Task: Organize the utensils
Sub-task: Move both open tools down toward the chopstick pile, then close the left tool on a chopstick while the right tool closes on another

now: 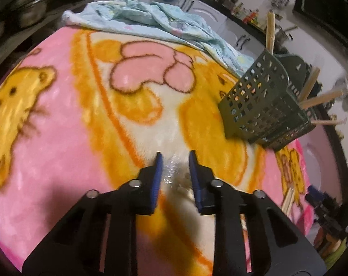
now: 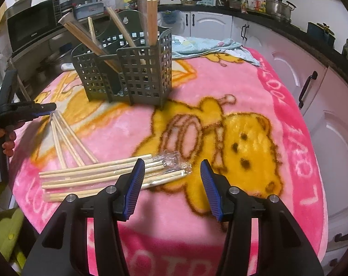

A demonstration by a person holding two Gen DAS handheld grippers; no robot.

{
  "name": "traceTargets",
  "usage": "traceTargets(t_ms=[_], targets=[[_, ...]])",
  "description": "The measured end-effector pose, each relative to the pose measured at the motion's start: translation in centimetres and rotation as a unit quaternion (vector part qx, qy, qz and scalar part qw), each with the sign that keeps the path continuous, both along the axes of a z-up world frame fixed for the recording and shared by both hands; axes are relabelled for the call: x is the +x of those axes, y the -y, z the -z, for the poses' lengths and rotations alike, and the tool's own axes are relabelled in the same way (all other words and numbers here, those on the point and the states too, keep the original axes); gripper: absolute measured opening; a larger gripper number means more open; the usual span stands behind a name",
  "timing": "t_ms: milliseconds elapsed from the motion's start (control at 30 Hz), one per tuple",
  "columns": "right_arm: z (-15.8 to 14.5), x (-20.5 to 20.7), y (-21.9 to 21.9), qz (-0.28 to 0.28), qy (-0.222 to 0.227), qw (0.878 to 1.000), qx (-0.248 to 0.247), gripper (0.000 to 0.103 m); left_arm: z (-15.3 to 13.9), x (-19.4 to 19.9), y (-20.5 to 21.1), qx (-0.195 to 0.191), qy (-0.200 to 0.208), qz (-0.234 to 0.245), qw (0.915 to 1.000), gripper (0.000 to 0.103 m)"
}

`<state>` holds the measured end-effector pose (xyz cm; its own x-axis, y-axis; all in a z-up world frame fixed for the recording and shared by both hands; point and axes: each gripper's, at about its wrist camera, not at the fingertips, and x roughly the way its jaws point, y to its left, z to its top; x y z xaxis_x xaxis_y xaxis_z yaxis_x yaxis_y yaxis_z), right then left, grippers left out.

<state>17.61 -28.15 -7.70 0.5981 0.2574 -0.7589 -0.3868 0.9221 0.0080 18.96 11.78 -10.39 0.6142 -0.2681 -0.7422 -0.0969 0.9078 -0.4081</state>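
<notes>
Wooden chopsticks [image 2: 72,142] fanned on pink blanket [image 2: 220,87], wrapped tips pinched between narrowed pads of left gripper [image 2: 48,108]. More wrapped chopstick packs [image 2: 109,174] laid beside right gripper [image 2: 171,168], just left of its left pad, untouched; jaws held apart, nothing between. Green basket [image 2: 132,73] stood beyond, several sticks inside.

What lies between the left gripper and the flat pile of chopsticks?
A fan of thin chopsticks, their pinched ends at the left gripper, spreading down to the flat pile; the right wrist view shows it.
</notes>
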Motion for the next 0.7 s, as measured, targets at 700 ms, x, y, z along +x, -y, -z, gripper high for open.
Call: traceTargets(t_ms=[700], targets=[[2.2,1.2,0.7,0.008,-0.052,0.998,0.04,0.044,-3.2,-1.4,-1.7,0.01,0.049,0.001,0.9987,0.001]])
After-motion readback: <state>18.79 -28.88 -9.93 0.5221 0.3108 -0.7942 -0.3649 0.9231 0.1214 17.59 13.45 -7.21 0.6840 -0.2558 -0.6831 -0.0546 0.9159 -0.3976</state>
